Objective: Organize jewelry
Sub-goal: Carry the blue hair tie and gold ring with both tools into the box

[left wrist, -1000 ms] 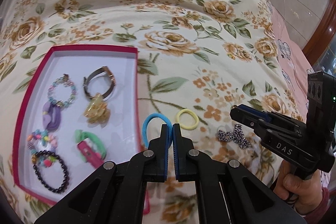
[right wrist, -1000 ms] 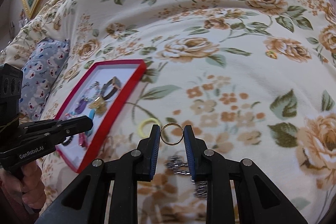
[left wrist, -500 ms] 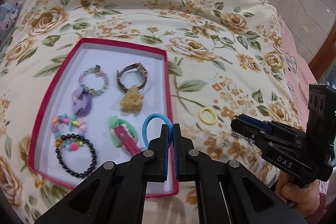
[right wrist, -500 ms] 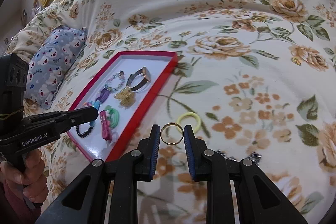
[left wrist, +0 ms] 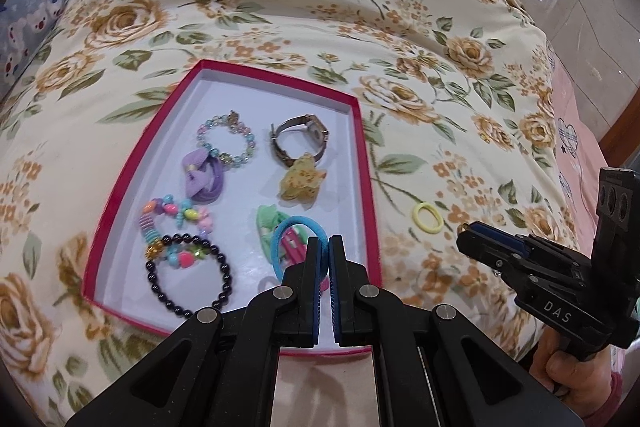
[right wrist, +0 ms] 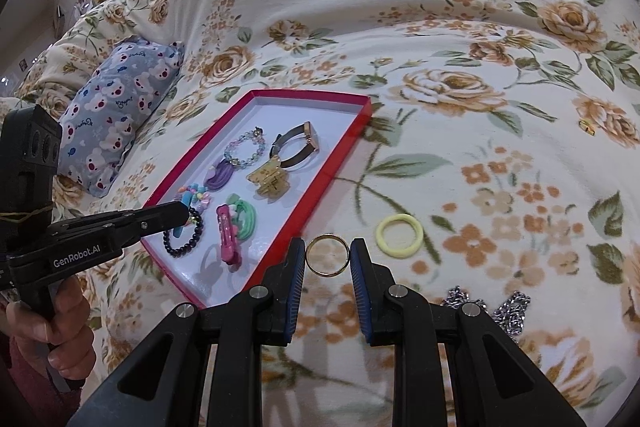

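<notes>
We take the red box [left wrist: 362,163] on the floral bedspread [right wrist: 460,27] as our landmark. Our left gripper [left wrist: 324,247] hangs over the box's near end, its jaws pressed together on a blue hair tie [left wrist: 280,239] whose loop hangs above the pink and green hair clip [right wrist: 234,227] inside the box. On the side of this gripper's body, seen from the right wrist camera, we can read "GenRobot.AI" in white letters.

Our right gripper [right wrist: 327,254] is held just outside the box's near right corner, pinching a thin gold ring [right wrist: 327,254] upright between its blue pads [right wrist: 298,267]. Seen from the left wrist camera, its body bears the letters "DAS".

Inside the box we see a black bead bracelet [left wrist: 188,275], a multicoloured bead bracelet [left wrist: 174,217], a purple bow [left wrist: 202,177], a pastel bead bracelet [left wrist: 228,141], a wristwatch [left wrist: 298,139] and a yellow claw clip [left wrist: 302,181].

To the right of the box, on the bedspread, lies a yellow hair tie [right wrist: 400,230]; nearer us than that is a silver chain [right wrist: 504,311]. Left of the box sits a blue pillow [right wrist: 116,107] printed with bears and small script too fine to read.
</notes>
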Motion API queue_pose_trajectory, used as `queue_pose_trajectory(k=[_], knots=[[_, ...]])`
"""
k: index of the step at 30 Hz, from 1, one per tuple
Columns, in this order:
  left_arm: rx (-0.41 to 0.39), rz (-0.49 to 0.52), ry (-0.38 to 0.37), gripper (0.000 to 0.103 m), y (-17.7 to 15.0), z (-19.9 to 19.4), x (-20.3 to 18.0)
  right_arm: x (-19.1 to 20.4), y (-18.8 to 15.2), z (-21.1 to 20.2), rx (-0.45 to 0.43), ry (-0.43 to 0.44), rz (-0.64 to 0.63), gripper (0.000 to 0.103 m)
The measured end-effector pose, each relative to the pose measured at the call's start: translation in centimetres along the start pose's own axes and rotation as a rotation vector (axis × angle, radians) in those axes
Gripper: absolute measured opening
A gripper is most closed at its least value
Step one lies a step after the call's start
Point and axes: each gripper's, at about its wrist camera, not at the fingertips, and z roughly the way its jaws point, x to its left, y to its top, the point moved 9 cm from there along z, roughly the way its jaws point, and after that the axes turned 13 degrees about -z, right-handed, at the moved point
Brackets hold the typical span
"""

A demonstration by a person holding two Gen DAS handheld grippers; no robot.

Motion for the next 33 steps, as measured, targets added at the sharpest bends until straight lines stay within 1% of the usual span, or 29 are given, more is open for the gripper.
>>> queue_pose_trajectory(k=[10, 23, 28, 33], knots=[[-0.016, -0.034, 0.023, 0.003, 0.0, -1.3, 2.2, 2.3, 0.2, 0.4, 0.004, 0.034, -0.033, 0.023], [-0.017, -0.074, 0.062, 0.003, -0.6, -2.3, 5.1, 7.5, 0.4, 2.5, 0.038, 0.127, -0.109, 0.023], [-0.010, -0.086, 0.073, 0.003, -0.6, -2.1, 5.8, 9.3, 0.3, 3.7, 0.061, 0.154, -0.138, 0.023], [0.004, -0.091, 0.079, 0.003, -0.6, -1.5, 6.2, 9.9, -0.1, 5.0, 0.088, 0.157, -0.150, 0.023]])
